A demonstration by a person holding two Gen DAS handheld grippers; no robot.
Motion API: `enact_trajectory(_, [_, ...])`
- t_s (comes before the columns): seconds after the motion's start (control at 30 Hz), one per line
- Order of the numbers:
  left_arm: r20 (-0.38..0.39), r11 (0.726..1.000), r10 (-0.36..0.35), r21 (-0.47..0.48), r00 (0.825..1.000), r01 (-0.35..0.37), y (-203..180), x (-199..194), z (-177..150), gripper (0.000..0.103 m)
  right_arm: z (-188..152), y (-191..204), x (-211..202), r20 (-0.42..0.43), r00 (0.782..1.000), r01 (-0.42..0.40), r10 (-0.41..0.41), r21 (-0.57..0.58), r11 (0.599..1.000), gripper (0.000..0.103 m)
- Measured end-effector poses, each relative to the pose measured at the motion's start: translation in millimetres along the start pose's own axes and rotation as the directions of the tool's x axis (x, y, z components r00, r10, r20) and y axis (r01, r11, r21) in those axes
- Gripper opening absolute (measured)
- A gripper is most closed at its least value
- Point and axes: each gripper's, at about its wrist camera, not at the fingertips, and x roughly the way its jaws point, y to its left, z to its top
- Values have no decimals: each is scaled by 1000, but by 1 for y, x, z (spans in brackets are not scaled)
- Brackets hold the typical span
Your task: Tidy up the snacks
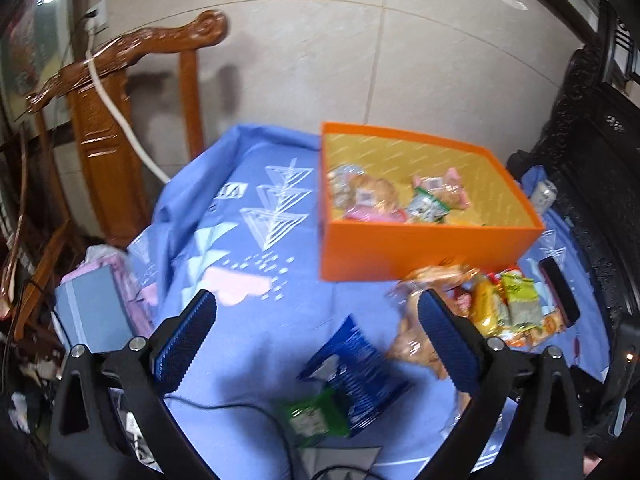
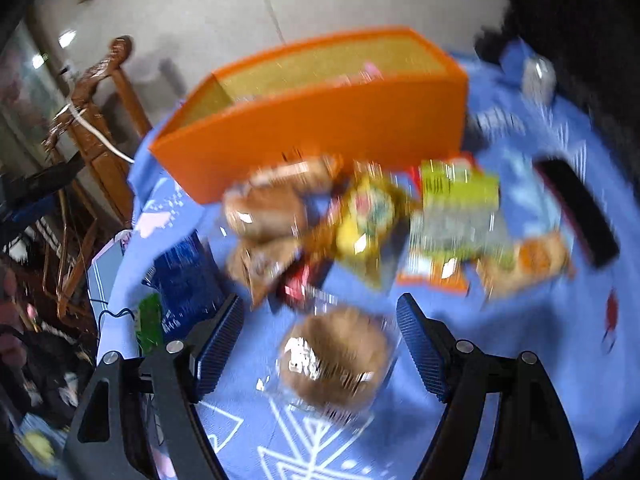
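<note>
Currently: your left gripper [image 1: 316, 312] and right gripper [image 2: 320, 314] both gape empty; orange box [image 1: 420, 246] holds several snacks; wrapped bun [image 2: 334, 360] lies between your right fingers, untouched.

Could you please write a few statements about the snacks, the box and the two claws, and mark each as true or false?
1. The orange box already holds several wrapped snacks. True.
2. The left claw is shut on the blue packet. False: its jaws stand open, and the packet lies on the blue cloth.
3. A clear-wrapped brown pastry lies between the open fingers of the right claw. True; the pads do not press on it.
4. The box stands on bare wood. False: it stands on the blue cloth.
5. A pile of snacks lies outside the box, in front of its near wall. True.
</note>
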Motion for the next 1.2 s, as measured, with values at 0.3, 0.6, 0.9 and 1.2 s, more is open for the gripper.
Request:
enact_trajectory(0.3, [-51, 1000, 13, -10, 999, -14, 27, -1, -18, 99, -27, -2, 47, -140, 985, 121, -99, 160, 980, 84])
enact_trajectory(0.6, [-106, 1000, 1, -12, 994, -3, 18, 21, -25, 99, -39, 3, 44, -139, 977, 168, -160, 53, 984, 76])
enact_trajectory(0.9, [-118, 935, -140, 312, 983, 170, -41, 65, -51, 99, -44, -37, 28, -176, 979, 127, -102, 136, 983, 76])
enact_trajectory(1.2, [-292, 813, -158, 503, 943, 292, -46, 127, -74, 99, -41, -41, 27, -189, 977, 127, -96, 156, 980, 76])
